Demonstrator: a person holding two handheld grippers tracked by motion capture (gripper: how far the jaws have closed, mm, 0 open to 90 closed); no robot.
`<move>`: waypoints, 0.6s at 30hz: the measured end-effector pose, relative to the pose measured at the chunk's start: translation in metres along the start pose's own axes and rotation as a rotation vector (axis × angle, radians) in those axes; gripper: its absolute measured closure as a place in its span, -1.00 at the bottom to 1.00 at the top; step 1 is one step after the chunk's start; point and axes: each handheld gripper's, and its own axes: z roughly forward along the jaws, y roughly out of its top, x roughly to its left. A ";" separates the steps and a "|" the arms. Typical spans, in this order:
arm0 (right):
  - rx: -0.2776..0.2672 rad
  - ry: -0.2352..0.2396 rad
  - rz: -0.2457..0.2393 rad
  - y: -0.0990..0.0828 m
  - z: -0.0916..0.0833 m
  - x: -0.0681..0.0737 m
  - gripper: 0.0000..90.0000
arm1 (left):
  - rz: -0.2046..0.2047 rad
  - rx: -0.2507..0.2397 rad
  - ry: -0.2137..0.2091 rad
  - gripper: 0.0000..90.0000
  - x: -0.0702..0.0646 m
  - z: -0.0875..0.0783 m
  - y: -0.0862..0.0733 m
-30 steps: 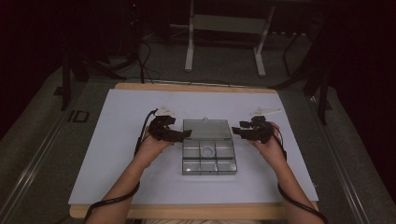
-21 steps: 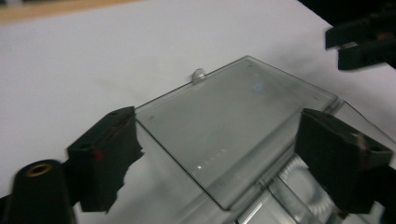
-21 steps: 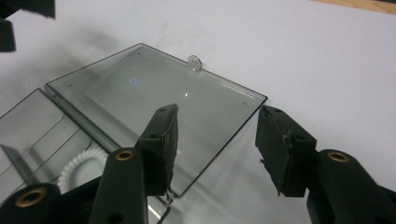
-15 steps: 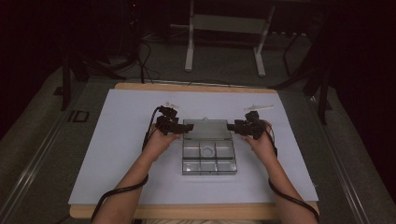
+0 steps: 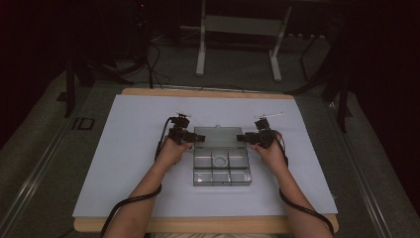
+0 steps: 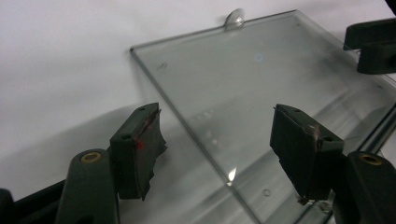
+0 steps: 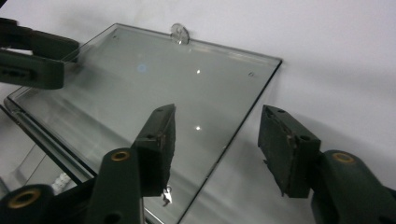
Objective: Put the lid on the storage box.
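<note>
1. While the clear plastic compartment box (image 5: 221, 163) sits mid-surface, its transparent flat lid (image 5: 216, 136) lies open toward the far edge.
2. Left hand-held gripper (image 6: 217, 140) straddles the lid's left edge, jaws just been closing, not clamped.
3. Right hand-held gripper (image 7: 215, 140) straddles the right edge, jaws just been opening, released.

Each bare forearm carries no sleeve in the high view. The left tool (image 5: 190, 138) and the right tool (image 5: 246, 138) are small black bodies, each trailing a black cable back along the arm. A pale plate seems to sit on top of each, though the view is too small to be sure. Up close, each tool has 2 dark jaws with blocky black pads (image 6: 140, 149), brass-coloured screws (image 7: 120, 156) at the joints, small holes in the pad faces, a red mark (image 6: 139, 144) on 1 left pad, and worn, frayed pad edges.
</note>
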 end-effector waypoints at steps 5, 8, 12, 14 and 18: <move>0.020 0.025 0.023 0.000 0.004 -0.001 -0.02 | -0.036 0.004 -0.037 -0.18 0.004 0.001 0.000; 0.033 0.046 0.055 0.001 0.005 -0.004 -0.02 | -0.050 0.009 -0.061 -0.16 0.004 0.003 -0.001; 0.060 0.079 0.104 0.002 0.007 -0.008 -0.04 | -0.062 0.025 -0.092 -0.16 0.004 0.004 0.000; 0.078 0.106 0.119 0.003 0.008 -0.010 -0.03 | -0.052 0.021 -0.081 -0.16 0.003 0.004 0.000; 0.084 0.127 0.140 0.004 0.009 -0.013 -0.03 | -0.031 0.004 -0.060 -0.16 0.000 0.002 -0.001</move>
